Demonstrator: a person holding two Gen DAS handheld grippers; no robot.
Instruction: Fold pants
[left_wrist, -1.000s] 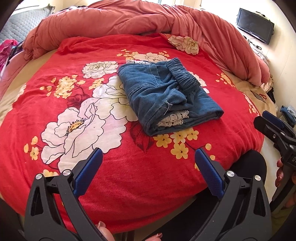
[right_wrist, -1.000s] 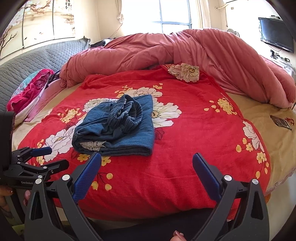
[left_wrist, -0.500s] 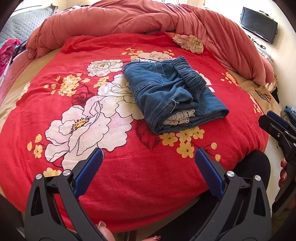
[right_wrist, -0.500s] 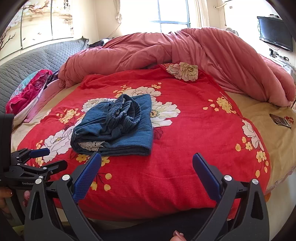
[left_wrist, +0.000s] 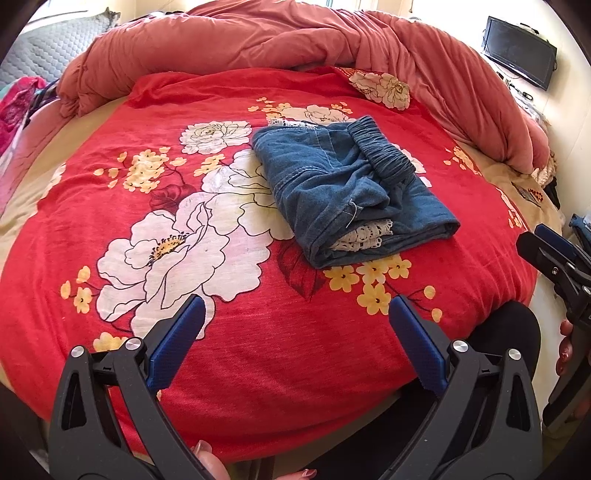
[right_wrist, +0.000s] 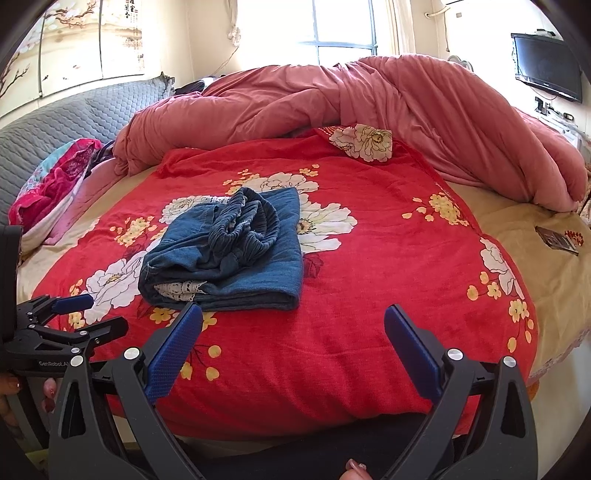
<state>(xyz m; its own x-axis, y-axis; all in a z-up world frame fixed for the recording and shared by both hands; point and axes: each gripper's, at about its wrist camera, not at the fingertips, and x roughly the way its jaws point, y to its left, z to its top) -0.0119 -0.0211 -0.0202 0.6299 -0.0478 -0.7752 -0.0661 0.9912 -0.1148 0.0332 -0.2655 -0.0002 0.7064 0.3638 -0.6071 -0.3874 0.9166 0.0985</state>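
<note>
There, on the red flowered blanket (left_wrist: 295, 332) (right_wrist: 369, 314), the pants (left_wrist: 343, 188) (right_wrist: 225, 254) lay folded into a thick blue bundle, the gathered waistband (left_wrist: 384, 155) (right_wrist: 247, 225) bunched on top and a strip of white lace (left_wrist: 362, 236) (right_wrist: 181, 288) showing at the near end. In the left wrist view the bundle sat a little right of the middle; in the right wrist view it sat left of the middle. Nothing touched it.

The left hand-held gripper (left_wrist: 295, 343) (right_wrist: 77, 317) hung over the near edge of the blanket, well short of the pants, its blue pads (left_wrist: 177, 343) spread wide and holding nothing. The right hand-held gripper (right_wrist: 291, 347) (left_wrist: 550, 247) stood likewise near the blanket's front edge, fingers wide apart and empty, just nearer than the bundle. Each one showed at the side of the other's view, with painted fingernails wrapped round its handle.

The blanket covered a round bed (left_wrist: 22, 206) (right_wrist: 554, 266) with a tan sheet showing at the sides. A rumpled pink quilt (left_wrist: 295, 37) (right_wrist: 369, 96) was heaped along the far side. A grey padded headboard (right_wrist: 62, 122) curved off to the left, with a bright pink cloth (right_wrist: 51, 177) beside it. A dark screen (left_wrist: 517, 51) (right_wrist: 546, 66) hung on the wall at the right, and a window (right_wrist: 332, 26) glared behind the quilt.
</note>
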